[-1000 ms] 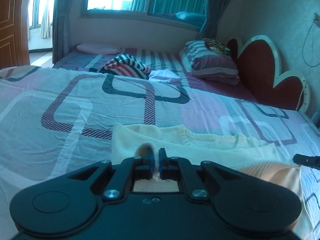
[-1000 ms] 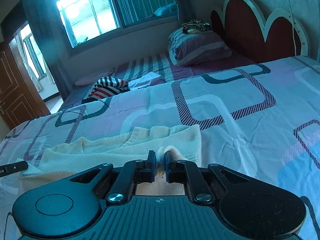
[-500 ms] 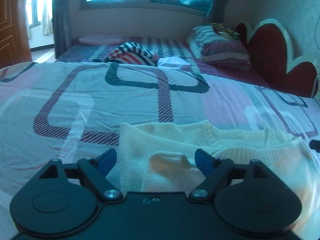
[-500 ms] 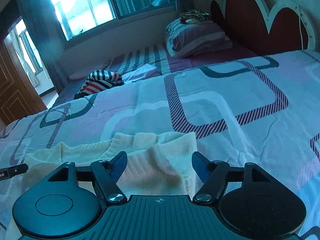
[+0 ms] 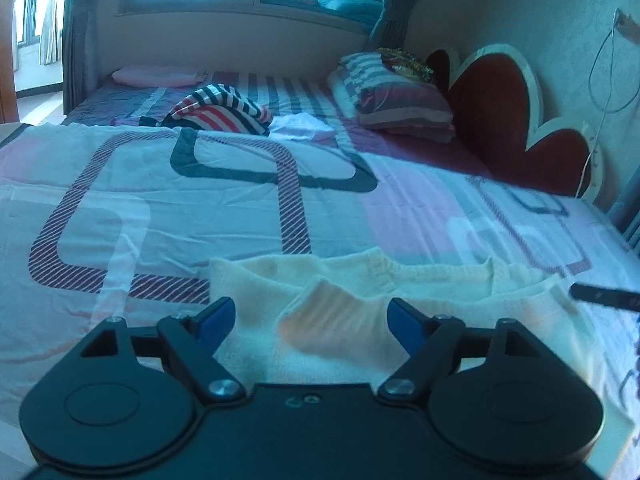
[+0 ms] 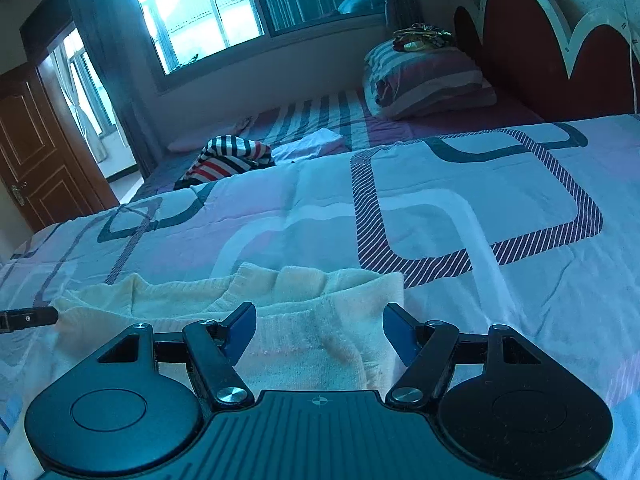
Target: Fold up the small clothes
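Note:
A cream knitted garment [image 5: 344, 280] lies folded on the patterned bedspread, its lower part laid over the upper part. My left gripper [image 5: 310, 318] is open and empty just above its left side. The same garment [image 6: 312, 300] shows in the right wrist view. My right gripper [image 6: 320, 330] is open and empty above its right side. Each view shows the tip of the other gripper at its edge, the right gripper's tip in the left wrist view [image 5: 600, 294] and the left gripper's tip in the right wrist view [image 6: 28, 318].
A striped garment [image 5: 220, 110] and a white cloth [image 5: 302, 126] lie at the far end of the bed. Striped pillows [image 5: 394, 96] rest by the red headboard [image 5: 504, 108]. A wooden door [image 6: 36, 148] stands at the left.
Both grippers were shut on the garment's edge one second ago. They have opened and let it go, and the cloth now lies flat on the bed.

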The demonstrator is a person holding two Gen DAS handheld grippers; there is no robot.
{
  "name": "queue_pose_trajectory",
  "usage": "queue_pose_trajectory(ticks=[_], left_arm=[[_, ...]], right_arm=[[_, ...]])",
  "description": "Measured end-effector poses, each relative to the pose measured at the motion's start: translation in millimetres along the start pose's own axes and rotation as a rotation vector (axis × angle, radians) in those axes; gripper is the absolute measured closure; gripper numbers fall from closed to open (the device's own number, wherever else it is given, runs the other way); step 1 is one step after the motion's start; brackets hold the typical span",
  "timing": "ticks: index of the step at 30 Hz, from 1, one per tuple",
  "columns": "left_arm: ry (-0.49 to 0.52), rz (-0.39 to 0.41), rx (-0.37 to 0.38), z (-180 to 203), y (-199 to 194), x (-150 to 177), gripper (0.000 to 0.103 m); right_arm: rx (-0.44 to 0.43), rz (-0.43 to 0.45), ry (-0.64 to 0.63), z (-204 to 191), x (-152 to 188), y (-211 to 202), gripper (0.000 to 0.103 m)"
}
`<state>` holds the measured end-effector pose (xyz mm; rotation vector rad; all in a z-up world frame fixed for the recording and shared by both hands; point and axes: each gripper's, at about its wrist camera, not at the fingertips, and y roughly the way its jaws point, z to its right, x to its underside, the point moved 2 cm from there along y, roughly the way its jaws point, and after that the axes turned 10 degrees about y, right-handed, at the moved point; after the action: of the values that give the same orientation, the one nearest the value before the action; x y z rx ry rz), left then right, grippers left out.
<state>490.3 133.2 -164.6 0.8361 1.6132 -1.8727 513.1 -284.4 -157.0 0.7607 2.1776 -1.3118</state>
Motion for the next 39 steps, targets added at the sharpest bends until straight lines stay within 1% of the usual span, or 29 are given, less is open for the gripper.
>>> queue_pose_trajectory(ticks=[3, 4, 5, 7, 8, 9, 10, 12, 13, 14, 15, 16, 17, 19, 21, 25, 27, 29, 33, 39], left_arm=[[-0.026, 0.009, 0.065, -2.3, -2.4, -2.2, 0.019], [-0.016, -0.001, 0.069, -0.9, 0.1, -1.8, 0.019], [0.008, -0.021, 0.054, 1.7, 5.6, -0.7, 0.019], [0.046, -0.065, 0.038, 5.2, 18.3, 3.2, 0.020], [0.055, -0.082, 0.033, 6.1, 24.1, 5.3, 0.023], [0.061, -0.093, 0.027, 7.2, 28.9, 7.3, 0.028], [0.065, -0.104, 0.022, 7.3, 33.7, 8.7, 0.031], [0.077, -0.107, 0.011, 7.7, 38.7, 9.8, 0.042], [0.085, -0.105, 0.010, 8.0, 39.3, 9.1, 0.047], [0.084, -0.103, 0.013, 8.0, 38.9, 8.0, 0.061], [0.076, -0.096, 0.020, 7.8, 37.4, 6.8, 0.081], [0.072, -0.089, 0.022, 8.2, 35.0, 5.5, 0.090], [0.078, -0.077, 0.019, 9.6, 32.0, 4.7, 0.099], [0.099, -0.053, 0.018, 12.9, 26.1, 4.0, 0.099], [0.098, -0.024, 0.016, 14.1, 19.7, 2.2, 0.100], [0.057, 0.077, -0.021, 9.4, 6.0, -10.4, 0.100], [0.046, 0.105, -0.044, 7.4, 6.4, -16.0, 0.100], [0.042, 0.101, -0.050, 6.8, 11.7, -18.6, 0.100], [0.040, 0.088, -0.077, 7.9, 23.8, -19.3, 0.100], [-0.001, 0.100, -0.138, 0.8, 34.2, -23.6, 0.100]], right_arm=[[-0.003, -0.024, -0.015, -0.6, 1.9, 4.3, 0.033], [-0.008, -0.028, -0.018, -2.1, 2.6, 5.9, 0.033], [-0.008, -0.033, -0.024, -3.9, 3.4, 8.0, 0.033], [-0.001, -0.049, -0.042, -7.6, 4.8, 14.8, 0.045], [0.004, -0.063, -0.055, -9.4, 5.4, 18.3, 0.059], [0.011, -0.079, -0.070, -10.9, 6.9, 22.6, 0.063], [0.015, -0.090, -0.083, -12.0, 8.6, 25.8, 0.063], [0.018, -0.095, -0.093, -11.9, 10.5, 27.9, 0.065], [0.015, -0.098, -0.090, -10.4, 11.0, 28.5, 0.069], [0.009, -0.106, -0.091, -9.9, 11.2, 28.9, 0.084], [0.009, -0.110, -0.095, -10.3, 11.2, 28.9, 0.089], [0.011, -0.107, -0.102, -10.8, 11.2, 27.7, 0.092], [0.005, -0.106, -0.102, -11.2, 10.9, 26.5, 0.097], [-0.004, -0.092, -0.097, -11.3, 9.8, 21.8, 0.098], [-0.011, -0.057, -0.098, -12.7, 7.8, 14.1, 0.099], [0.001, 0.040, -0.116, -18.2, -2.4, -1.1, 0.100], [0.014, 0.075, -0.137, -21.9, -7.2, -2.4, 0.100], [0.031, 0.070, -0.177, -27.3, -6.8, 4.0, 0.100], [0.068, 0.085, -0.170, -28.0, -6.6, 17.2, 0.100], [0.089, 0.101, -0.159, -23.3, -17.8, 35.4, 0.101]])
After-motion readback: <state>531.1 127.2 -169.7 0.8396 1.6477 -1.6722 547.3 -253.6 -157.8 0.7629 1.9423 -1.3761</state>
